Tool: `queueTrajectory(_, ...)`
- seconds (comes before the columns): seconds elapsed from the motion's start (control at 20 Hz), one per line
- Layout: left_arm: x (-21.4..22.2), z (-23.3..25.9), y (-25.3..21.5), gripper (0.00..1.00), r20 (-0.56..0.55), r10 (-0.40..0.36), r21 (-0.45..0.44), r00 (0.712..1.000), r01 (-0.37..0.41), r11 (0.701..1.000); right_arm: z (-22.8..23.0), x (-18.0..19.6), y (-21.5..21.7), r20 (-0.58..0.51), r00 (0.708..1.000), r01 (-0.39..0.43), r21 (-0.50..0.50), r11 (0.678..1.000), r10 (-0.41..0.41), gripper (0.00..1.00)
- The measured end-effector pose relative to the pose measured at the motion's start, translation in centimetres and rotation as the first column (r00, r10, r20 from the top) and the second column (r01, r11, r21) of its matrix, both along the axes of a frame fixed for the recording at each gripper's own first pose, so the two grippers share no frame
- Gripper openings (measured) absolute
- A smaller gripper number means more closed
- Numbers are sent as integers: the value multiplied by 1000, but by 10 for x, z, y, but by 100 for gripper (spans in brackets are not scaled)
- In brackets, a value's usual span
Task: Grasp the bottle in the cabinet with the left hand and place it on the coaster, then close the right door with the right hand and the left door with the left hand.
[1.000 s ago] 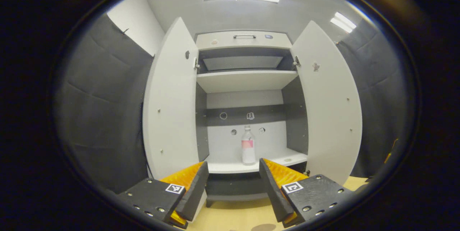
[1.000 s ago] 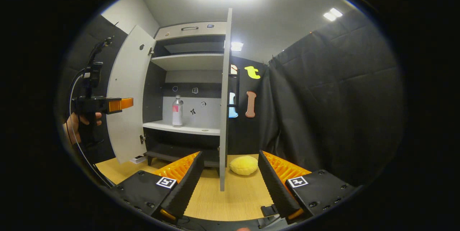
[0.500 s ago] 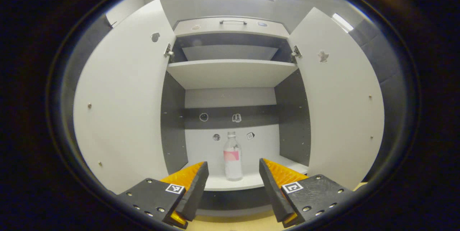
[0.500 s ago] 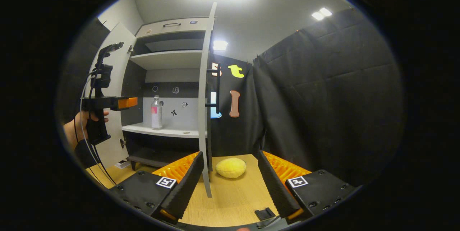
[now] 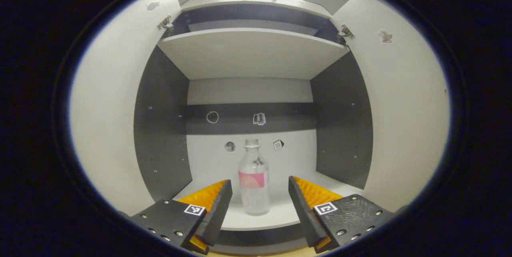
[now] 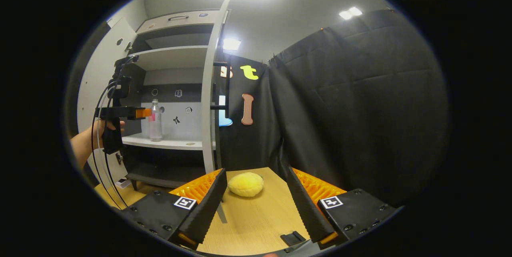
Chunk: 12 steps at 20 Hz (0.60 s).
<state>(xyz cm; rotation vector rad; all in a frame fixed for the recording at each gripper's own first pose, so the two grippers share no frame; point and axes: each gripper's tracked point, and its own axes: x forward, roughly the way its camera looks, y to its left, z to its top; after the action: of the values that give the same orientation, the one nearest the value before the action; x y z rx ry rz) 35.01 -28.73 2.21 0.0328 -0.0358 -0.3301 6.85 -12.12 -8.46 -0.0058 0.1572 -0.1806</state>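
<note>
Now the left gripper has its jaws spread, framing the clear bottle upright on the cabinet shelf. Advance level, probably until the label sits between the pads, then close. The right gripper waits, jaws apart.

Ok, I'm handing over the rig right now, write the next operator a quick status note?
Left hand-held gripper: open, empty, lined up with the bottle, not yet touching it.
Right hand-held gripper: open, empty, over the table near a yellow cushion.
Bottle stands upright on the cabinet shelf. Both doors, left door and right door, are open.
Done: nothing yet.
Left: grasp bottle, set it on the coaster, close right door, then left door.
</note>
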Motion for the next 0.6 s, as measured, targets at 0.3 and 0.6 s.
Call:
queueTrajectory(0.3, 47, -20, -10, 83, -30, -8, 8, 1000, 8, 1000, -15, 12, 4, -34, 999, 34, 4, 999, -33, 92)
queueTrajectory(0.6, 78, -40, -16, 89, -85, -1, 33, 996, 4, 999, -20, 24, 6, -52, 997, 49, -2, 999, -49, 92)
